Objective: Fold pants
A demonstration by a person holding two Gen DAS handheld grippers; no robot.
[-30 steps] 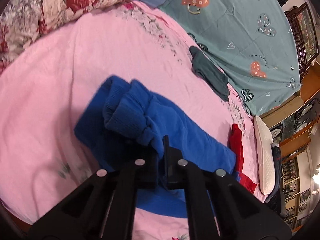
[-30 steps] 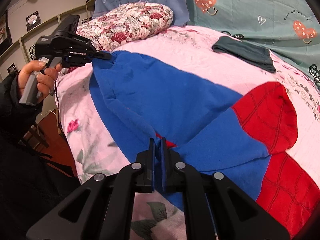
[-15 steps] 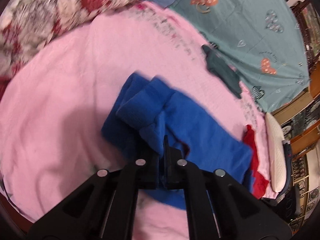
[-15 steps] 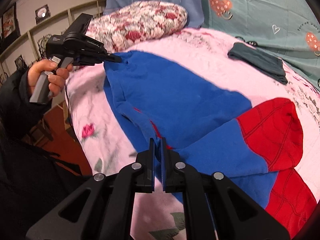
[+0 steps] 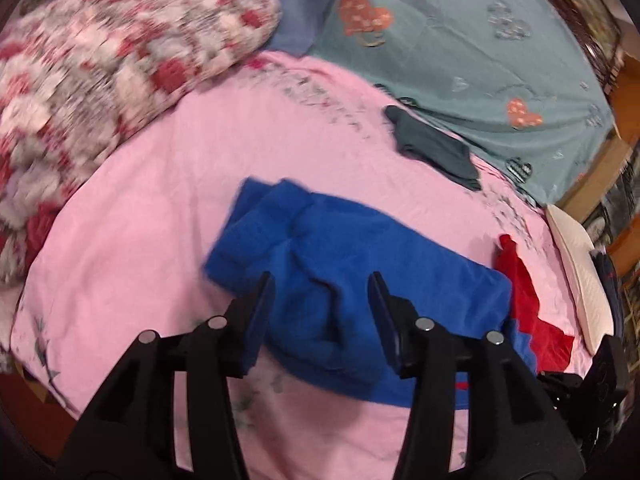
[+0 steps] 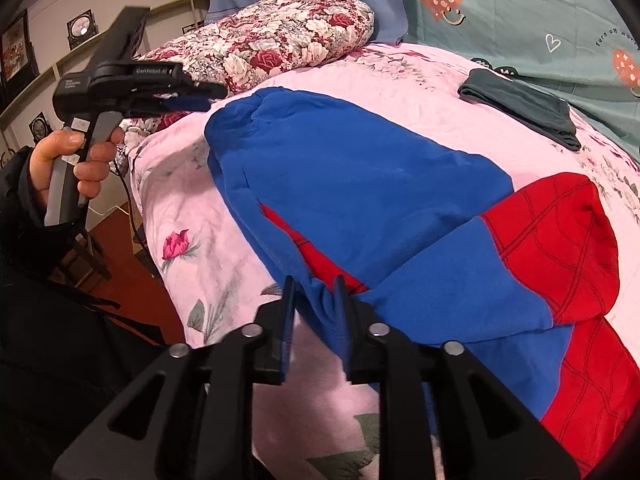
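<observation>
Blue and red fleece pants (image 6: 360,184) lying folded lengthwise on pink floral bedsheet (image 5: 160,184), cuffs toward floral pillow (image 6: 272,40), red waist part nearer the right side; left gripper (image 5: 320,308) hovering over the blue leg end with jaws spread wide, nothing between them; right gripper (image 6: 314,308) with jaws parted, a bunched blue edge lying loosely in the gap, not clamped; judged as the release after a fold. For a clean result: lift both tools straight up so no cloth drags; smooth the rumpled cuff end flat; square the edges before taking corners for the next fold; keep clear of folded dark garment (image 6: 520,104) lying well apart near teal quilt (image 5: 460,40).
</observation>
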